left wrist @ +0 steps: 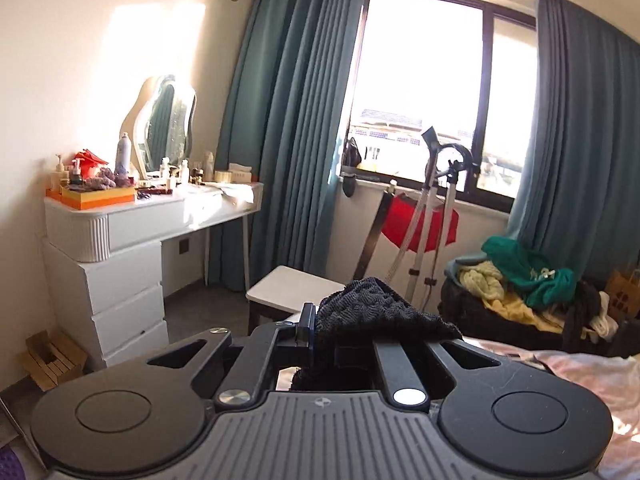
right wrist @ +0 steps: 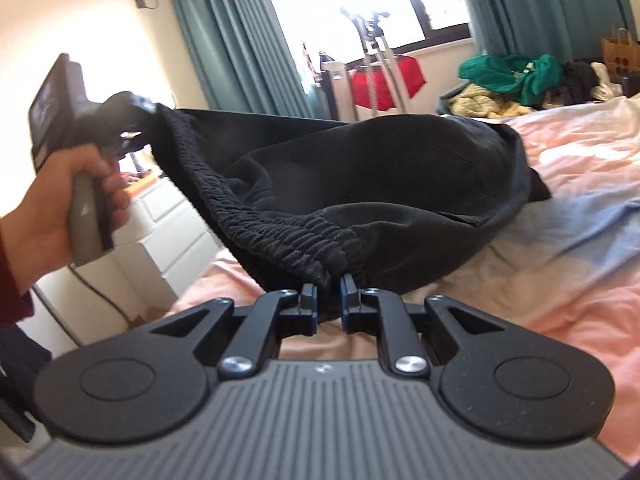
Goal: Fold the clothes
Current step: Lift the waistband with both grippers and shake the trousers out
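A black garment [right wrist: 360, 184] with a ribbed elastic waistband hangs stretched above the pink bed [right wrist: 560, 280]. My right gripper [right wrist: 329, 286] is shut on one end of the waistband at the near edge. My left gripper [right wrist: 136, 136], held by a hand [right wrist: 36, 216], is shut on the other end, up at the left. In the left wrist view the same black garment [left wrist: 376, 308] bunches over my left gripper [left wrist: 324, 320], hiding its right finger. The far part of the garment rests on the bed.
A pile of green and yellow clothes [left wrist: 520, 276] lies at the bed's far end beside a paper bag [right wrist: 620, 50]. A white dresser [left wrist: 120, 248] with a mirror and bottles stands left. A white stool [left wrist: 292, 288], a stand [left wrist: 432, 200] with red cloth and teal curtains [left wrist: 288, 120] line the window.
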Tool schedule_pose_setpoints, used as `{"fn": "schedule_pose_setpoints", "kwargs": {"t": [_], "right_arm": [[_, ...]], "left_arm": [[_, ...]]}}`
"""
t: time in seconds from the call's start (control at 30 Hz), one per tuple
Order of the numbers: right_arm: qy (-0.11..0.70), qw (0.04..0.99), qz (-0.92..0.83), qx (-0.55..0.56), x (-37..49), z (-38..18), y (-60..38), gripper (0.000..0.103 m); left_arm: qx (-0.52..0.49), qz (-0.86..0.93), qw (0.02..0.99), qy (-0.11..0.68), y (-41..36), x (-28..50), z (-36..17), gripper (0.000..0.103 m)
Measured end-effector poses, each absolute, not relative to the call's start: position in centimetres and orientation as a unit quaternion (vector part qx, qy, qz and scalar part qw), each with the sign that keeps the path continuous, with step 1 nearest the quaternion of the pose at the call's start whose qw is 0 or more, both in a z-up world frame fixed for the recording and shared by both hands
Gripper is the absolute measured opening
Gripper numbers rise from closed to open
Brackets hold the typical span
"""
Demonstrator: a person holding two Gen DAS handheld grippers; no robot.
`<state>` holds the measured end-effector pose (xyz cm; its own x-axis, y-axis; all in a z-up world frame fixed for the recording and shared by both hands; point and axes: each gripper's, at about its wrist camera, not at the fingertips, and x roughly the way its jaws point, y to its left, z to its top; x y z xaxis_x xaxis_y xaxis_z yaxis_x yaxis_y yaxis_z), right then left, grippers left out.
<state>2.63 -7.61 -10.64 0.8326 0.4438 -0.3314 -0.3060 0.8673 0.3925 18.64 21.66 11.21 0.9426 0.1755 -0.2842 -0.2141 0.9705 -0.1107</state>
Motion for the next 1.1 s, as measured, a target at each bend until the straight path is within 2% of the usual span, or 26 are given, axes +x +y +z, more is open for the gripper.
{"fn": "schedule_pose_setpoints", "kwargs": {"t": [0.13, 0.23, 0.37, 0.47, 0.57, 0.6, 0.67, 0.7, 0.73, 0.8, 0.83, 1.0, 1.1], "right_arm": [[0.209, 0.921, 0.280, 0.175, 4.8, -10.1, -0.9, 0.014], [0.239, 0.904, 0.309, 0.177, 7.5, -11.7, 3.4, 0.015], [0.290, 0.888, 0.319, 0.161, 10.4, -15.0, 6.1, 0.016], [0.295, 0.885, 0.333, 0.136, 10.7, -16.1, 6.9, 0.018], [0.301, 0.881, 0.343, 0.123, 10.7, -16.2, 7.3, 0.021], [0.298, 0.881, 0.346, 0.122, 10.7, -16.0, 7.2, 0.023], [0.293, 0.881, 0.352, 0.117, 10.6, -15.7, 7.0, 0.027], [0.292, 0.882, 0.354, 0.110, 10.7, -15.5, 7.0, 0.039], [0.291, 0.883, 0.355, 0.103, 10.9, -15.4, 6.9, 0.063], [0.286, 0.880, 0.365, 0.107, 10.1, -15.1, 6.5, 0.087], [0.284, 0.878, 0.370, 0.110, 9.7, -15.0, 6.3, 0.085], [0.261, 0.893, 0.358, 0.077, 6.6, -13.3, 4.4, 0.085], [0.251, 0.907, 0.334, 0.051, 5.5, -12.0, 2.2, 0.085]], "left_arm": [[-0.052, 0.158, 0.978, 0.127, 26.1, 22.5, 13.6, 0.008], [-0.038, 0.194, 0.967, 0.164, 30.0, 26.1, 11.0, 0.009], [-0.077, 0.205, 0.944, 0.247, 34.5, 28.5, 3.7, 0.009], [-0.111, 0.211, 0.931, 0.276, 36.9, 28.7, -0.8, 0.010], [-0.125, 0.194, 0.932, 0.278, 38.6, 27.9, -2.5, 0.013], [-0.125, 0.186, 0.934, 0.278, 39.0, 27.6, -2.6, 0.016], [-0.118, 0.181, 0.935, 0.282, 39.4, 26.9, -2.5, 0.033], [-0.117, 0.182, 0.935, 0.281, 39.2, 26.2, -2.5, 0.048], [-0.119, 0.178, 0.936, 0.278, 39.3, 25.4, -2.3, 0.065], [-0.119, 0.175, 0.939, 0.272, 39.5, 23.5, -1.8, 0.081], [-0.111, 0.183, 0.939, 0.271, 39.5, 22.7, -1.5, 0.088], [-0.051, 0.186, 0.945, 0.263, 36.9, 17.6, 0.6, 0.091], [-0.024, 0.159, 0.957, 0.242, 32.5, 13.7, 2.4, 0.095]]}}
